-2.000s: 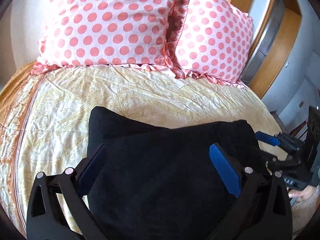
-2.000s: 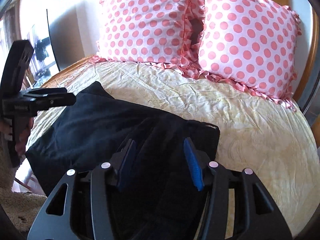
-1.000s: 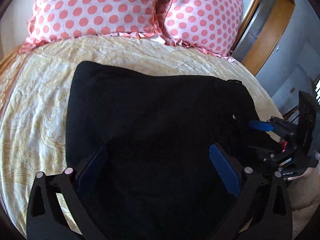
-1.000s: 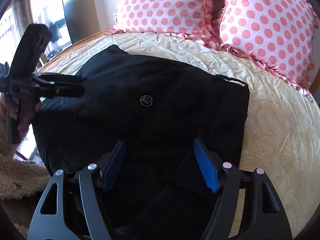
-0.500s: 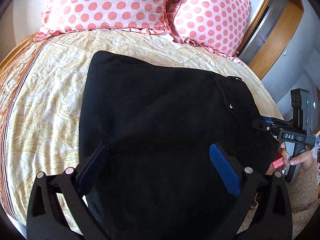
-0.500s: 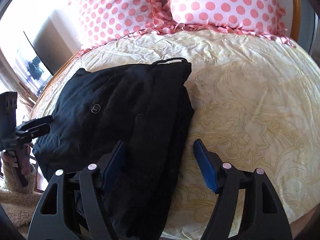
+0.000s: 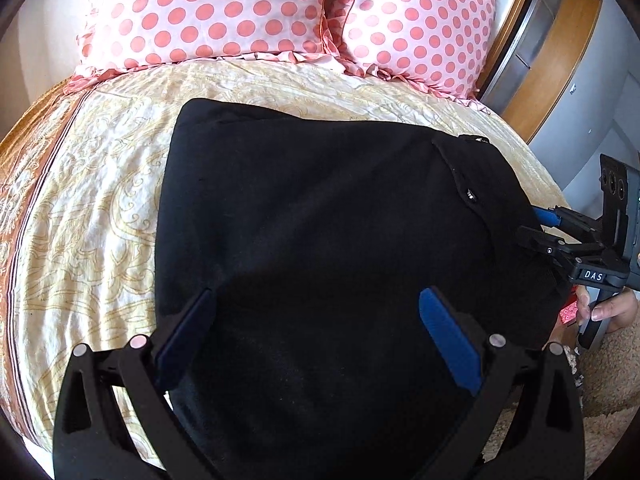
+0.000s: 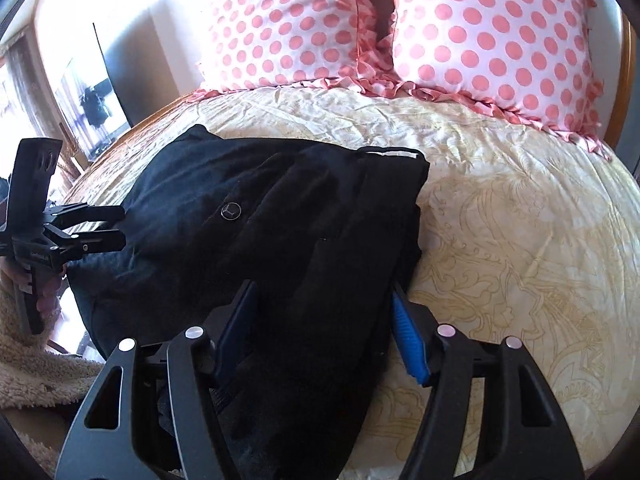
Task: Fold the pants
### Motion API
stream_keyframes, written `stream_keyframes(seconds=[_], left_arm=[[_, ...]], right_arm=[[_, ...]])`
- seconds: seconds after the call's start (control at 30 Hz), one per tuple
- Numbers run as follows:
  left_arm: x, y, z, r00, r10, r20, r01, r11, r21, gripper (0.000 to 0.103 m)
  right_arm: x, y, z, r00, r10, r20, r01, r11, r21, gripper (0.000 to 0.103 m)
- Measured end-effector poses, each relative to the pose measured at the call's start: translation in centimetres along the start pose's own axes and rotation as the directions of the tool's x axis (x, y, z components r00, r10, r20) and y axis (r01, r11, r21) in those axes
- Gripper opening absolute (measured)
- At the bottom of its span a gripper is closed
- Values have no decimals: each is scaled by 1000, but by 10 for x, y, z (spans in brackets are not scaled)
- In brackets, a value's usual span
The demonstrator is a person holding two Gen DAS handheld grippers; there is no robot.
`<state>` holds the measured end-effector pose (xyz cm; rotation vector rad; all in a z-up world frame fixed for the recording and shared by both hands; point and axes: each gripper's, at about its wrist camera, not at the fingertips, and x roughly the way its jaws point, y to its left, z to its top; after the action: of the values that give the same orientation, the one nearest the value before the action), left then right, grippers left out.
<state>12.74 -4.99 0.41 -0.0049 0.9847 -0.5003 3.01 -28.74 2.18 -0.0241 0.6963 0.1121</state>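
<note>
Pants point(image 7: 328, 240), black and already doubled on the bed point(image 8: 520, 220), lie beneath and ahead of the spread left claw point(image 7: 316, 332) and right claw point(image 8: 320, 324), so another fold seems next, needing both to grip an edge.

One pants point(image 7: 320, 240); two pillows point(image 7: 208, 12); two grippers point(image 7: 316, 332).

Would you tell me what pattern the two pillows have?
The pillows are white with pink polka dots and pink ruffled edges, clearest in the right wrist view.
</note>
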Motion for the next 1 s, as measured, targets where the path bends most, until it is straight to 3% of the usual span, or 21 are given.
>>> stream_keyframes(seconds=[0.17,0.37,0.43,0.53,0.7,0.9,1.0], left_arm=[[1,-1,-1,1000,9,0,-9,1000,15,101],[1,1,-1,1000,-2,3,2,1000,10,101],[1,0,-2,1000,4,4,-4,1000,15,101],[2,-1,-2,1000,14,6,-15,1000,25,101],[4,-2,-2,1000,28,5,-28,999,36,101],[5,-1,-1,1000,27,7,-27,999,40,101],[5,-2,-1,1000,26,7,-26,999,44,101]], right_arm=[[8,-21,2,995,103,-7,-101,986,129,69],[8,-23,-2,995,100,4,-100,984,148,69],[8,-20,-2,995,99,9,-100,986,134,68],[1,-7,-1,997,61,42,-63,996,59,58],[-10,18,-1,995,30,92,-23,997,-78,58],[0,-16,0,995,80,56,-85,991,99,58],[5,-21,-1,994,96,45,-101,985,138,64]])
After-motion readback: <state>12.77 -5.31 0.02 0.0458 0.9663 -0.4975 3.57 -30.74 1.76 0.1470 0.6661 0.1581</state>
